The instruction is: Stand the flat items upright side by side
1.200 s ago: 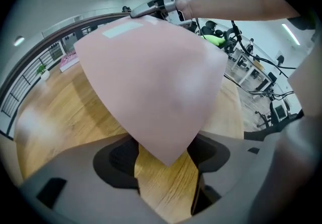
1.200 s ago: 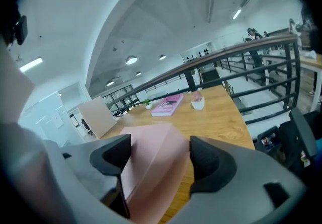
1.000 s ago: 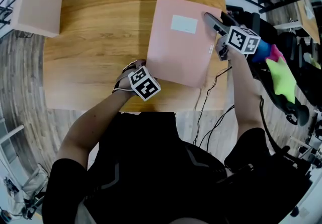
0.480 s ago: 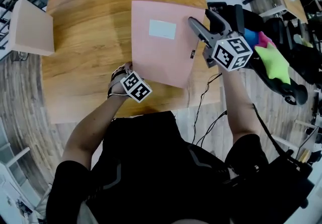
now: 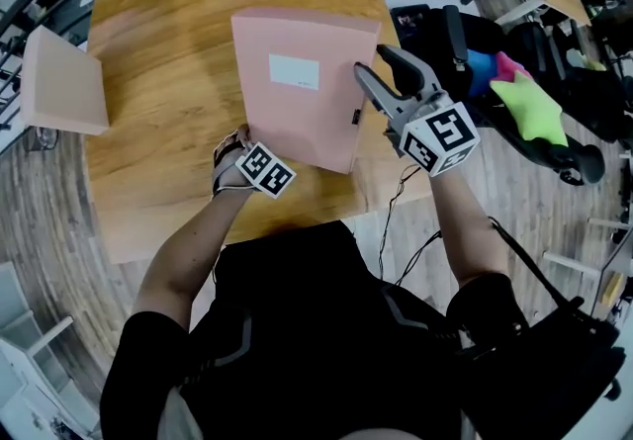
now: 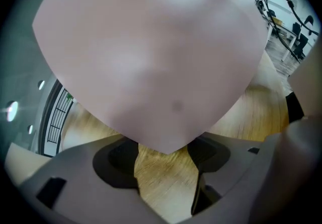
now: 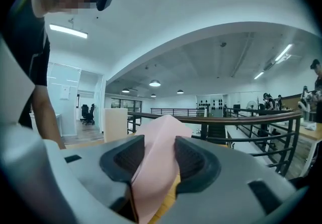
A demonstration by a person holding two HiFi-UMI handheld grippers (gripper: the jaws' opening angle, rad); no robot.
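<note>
Right gripper (image 7: 160,153): fingers clamped on the right edge of the pink folder (image 5: 297,112), having just been closing onto it. Left gripper (image 6: 166,167): fingers apart, with bare wooden table (image 5: 158,82) between them and the folder's near corner just past the tips (contact not determinable). Only the head view shows the folder's white label (image 5: 295,72). Only the right gripper view shows the edge between the pads.

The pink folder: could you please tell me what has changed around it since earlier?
The right gripper has just been closing its jaws on the pink folder at its right edge, lifting that side. The left gripper stays open at the near corner.
</note>
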